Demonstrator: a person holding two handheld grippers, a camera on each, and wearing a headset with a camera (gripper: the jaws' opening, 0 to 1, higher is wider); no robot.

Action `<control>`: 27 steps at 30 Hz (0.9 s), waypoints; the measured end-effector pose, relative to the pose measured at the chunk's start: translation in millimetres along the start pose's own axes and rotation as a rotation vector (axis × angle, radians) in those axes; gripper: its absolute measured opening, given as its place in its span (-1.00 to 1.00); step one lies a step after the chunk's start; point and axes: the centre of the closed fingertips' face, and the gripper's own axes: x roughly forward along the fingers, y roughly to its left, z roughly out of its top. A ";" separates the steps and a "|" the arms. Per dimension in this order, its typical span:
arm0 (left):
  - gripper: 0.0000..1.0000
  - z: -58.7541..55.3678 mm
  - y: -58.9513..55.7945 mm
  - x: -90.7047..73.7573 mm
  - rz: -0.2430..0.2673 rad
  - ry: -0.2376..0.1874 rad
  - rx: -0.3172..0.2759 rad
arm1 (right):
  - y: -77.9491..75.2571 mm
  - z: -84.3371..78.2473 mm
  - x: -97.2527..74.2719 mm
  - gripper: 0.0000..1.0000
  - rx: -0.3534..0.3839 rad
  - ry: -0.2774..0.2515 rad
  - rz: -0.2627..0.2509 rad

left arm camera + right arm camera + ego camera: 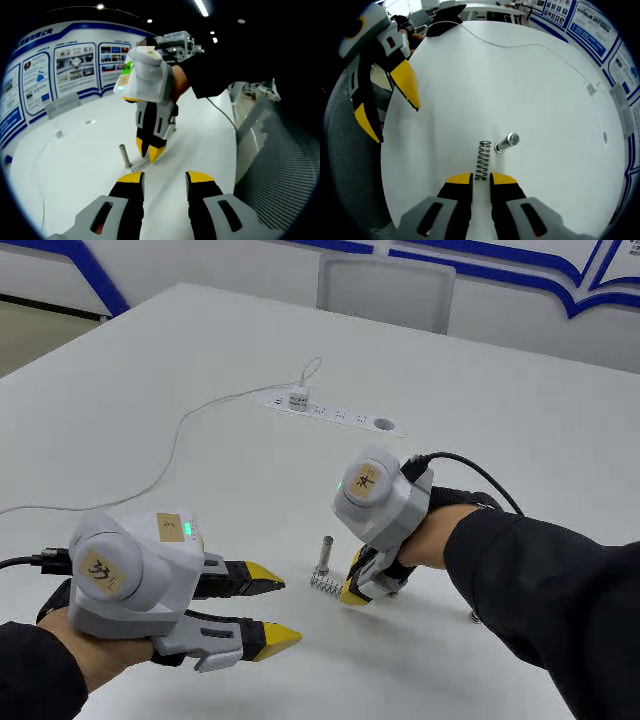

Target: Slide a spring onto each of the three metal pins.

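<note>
1 spring [483, 159] lies flat on the white table [530, 80], just beside 1 upright metal pin [506, 142]. The right gripper [481, 177] has its narrowly parted jaws around the spring's near end; I cannot tell whether they pinch it. The left gripper [165, 177] hovers nearby, jaws spread and empty.

End of spring [325, 585] behind right tool [355, 596]

Coil spring [483, 160] lying flat, just beside upright metal pin [507, 142], not threaded.
</note>
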 end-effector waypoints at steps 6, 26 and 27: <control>-0.32 -0.5 0.7 -0.4 0.003 0.000 -0.002 | -1.3 -3.7 6.2 -0.75 0.022 0.002 0.000; -0.37 -2.6 1.9 4.9 -0.001 0.023 0.016 | 31.5 4.4 -31.6 -0.77 -0.076 -0.026 0.016; -0.38 -2.8 1.6 5.6 -0.003 0.025 0.018 | 35.5 5.1 -36.6 -0.77 -0.084 -0.030 0.020</control>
